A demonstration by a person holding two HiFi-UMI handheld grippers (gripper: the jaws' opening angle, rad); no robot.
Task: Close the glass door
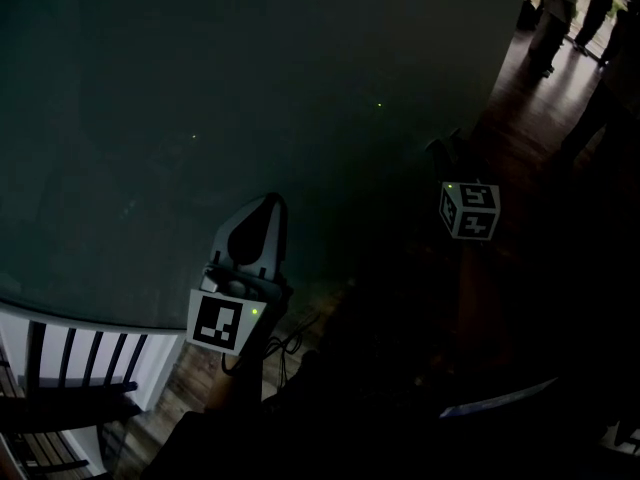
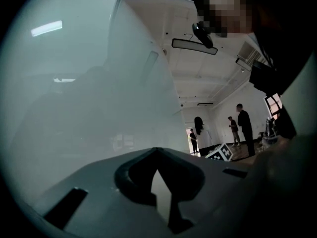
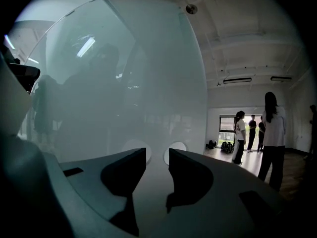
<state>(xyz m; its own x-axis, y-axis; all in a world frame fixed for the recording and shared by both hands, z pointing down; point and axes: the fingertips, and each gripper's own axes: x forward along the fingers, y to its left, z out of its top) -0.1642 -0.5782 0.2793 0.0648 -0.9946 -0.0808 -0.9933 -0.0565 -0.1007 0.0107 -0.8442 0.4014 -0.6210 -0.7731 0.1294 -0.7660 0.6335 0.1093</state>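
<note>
The glass door point(image 1: 250, 98) is a large frosted, grey-green pane that fills most of the head view. It also fills the left of the left gripper view as the glass door point(image 2: 89, 98) and the middle of the right gripper view as the glass door point(image 3: 129, 83). My left gripper point(image 1: 262, 206) points at the pane from close by, its jaws shut with the tips meeting and nothing between them point(image 2: 157, 150). My right gripper point(image 1: 447, 148) is dim near the pane's right edge, its marker cube point(image 1: 470, 211) behind it. Its jaws point(image 3: 157, 155) stand open and empty, facing the glass.
Past the pane's right edge a dark wooden floor point(image 1: 520, 128) runs into a room where several people stand point(image 3: 271, 128), point(image 2: 200, 133). A white slatted railing or chair point(image 1: 70, 368) sits at the lower left below the pane.
</note>
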